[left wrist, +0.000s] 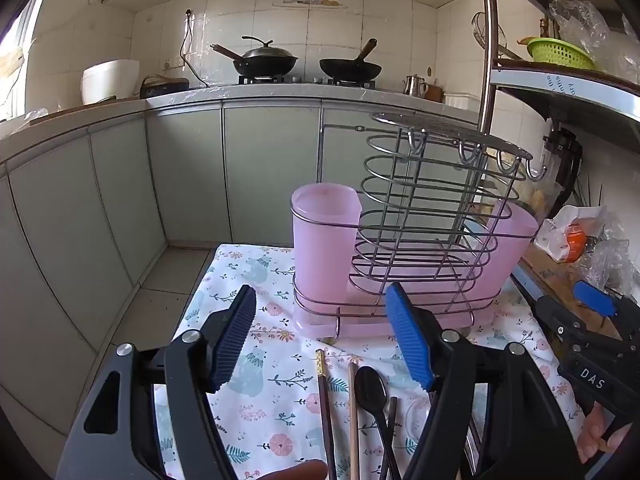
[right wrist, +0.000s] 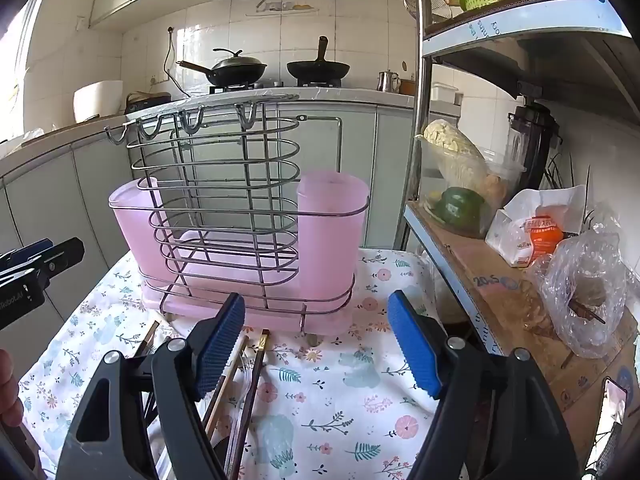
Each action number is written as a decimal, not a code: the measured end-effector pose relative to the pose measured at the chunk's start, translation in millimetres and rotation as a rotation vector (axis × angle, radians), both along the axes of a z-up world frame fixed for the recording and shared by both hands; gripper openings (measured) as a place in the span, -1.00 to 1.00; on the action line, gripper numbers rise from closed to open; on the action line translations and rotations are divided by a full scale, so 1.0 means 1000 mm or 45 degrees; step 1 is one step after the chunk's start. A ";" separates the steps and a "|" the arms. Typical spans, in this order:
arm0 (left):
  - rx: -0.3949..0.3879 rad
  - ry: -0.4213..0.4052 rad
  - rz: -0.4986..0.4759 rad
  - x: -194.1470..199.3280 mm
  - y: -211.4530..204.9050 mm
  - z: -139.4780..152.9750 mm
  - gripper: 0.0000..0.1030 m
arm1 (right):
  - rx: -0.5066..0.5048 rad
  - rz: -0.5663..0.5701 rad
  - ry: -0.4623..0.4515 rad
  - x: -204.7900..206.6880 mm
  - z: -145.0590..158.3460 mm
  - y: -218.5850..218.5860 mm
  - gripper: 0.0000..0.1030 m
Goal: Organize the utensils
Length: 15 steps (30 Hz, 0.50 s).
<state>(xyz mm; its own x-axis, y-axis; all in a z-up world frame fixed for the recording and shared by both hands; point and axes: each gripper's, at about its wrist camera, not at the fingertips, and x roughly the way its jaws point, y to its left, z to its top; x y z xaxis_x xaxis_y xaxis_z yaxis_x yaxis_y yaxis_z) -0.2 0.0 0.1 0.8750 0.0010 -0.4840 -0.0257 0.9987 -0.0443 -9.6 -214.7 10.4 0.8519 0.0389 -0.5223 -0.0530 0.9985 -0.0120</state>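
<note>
Our left tool (left wrist: 322,340) was spread wide w/ nothing between its ribbed blue pads; the right tool (right wrist: 316,340) likewise wide, gripping nothing. The wire rack (left wrist: 424,216) w/ frosted pink cups stood upright at the far end of the floral cloth (left wrist: 272,400) on the counter. Left view showed a black spoon (left wrist: 370,392) among chopsticks (left wrist: 325,408) near us; right view instead showed a clear plastic fork (right wrist: 244,368) beside chopsticks.

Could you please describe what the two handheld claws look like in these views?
Both match: the left claw and right claw have black angular plastic frames, silver pivot screws and ribbed blue fingertips. The right claw's body carries a white "DAS" label. No cables show.
</note>
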 end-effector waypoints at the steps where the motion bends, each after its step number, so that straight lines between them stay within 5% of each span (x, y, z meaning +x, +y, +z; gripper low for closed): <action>1: 0.001 0.000 0.000 0.000 0.000 0.000 0.32 | 0.000 0.000 -0.005 0.000 0.000 0.000 0.41; 15: 0.000 -0.005 -0.001 0.000 0.000 0.000 0.32 | 0.000 0.002 -0.011 -0.001 0.002 0.000 0.41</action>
<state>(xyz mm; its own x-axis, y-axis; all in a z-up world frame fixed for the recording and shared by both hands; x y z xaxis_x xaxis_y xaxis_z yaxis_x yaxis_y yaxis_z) -0.1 -0.3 0.3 0.8768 -0.0001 -0.4808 -0.0244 0.9987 -0.0446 -10.8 -214.9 12.6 0.8564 0.0404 -0.5147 -0.0544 0.9984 -0.0122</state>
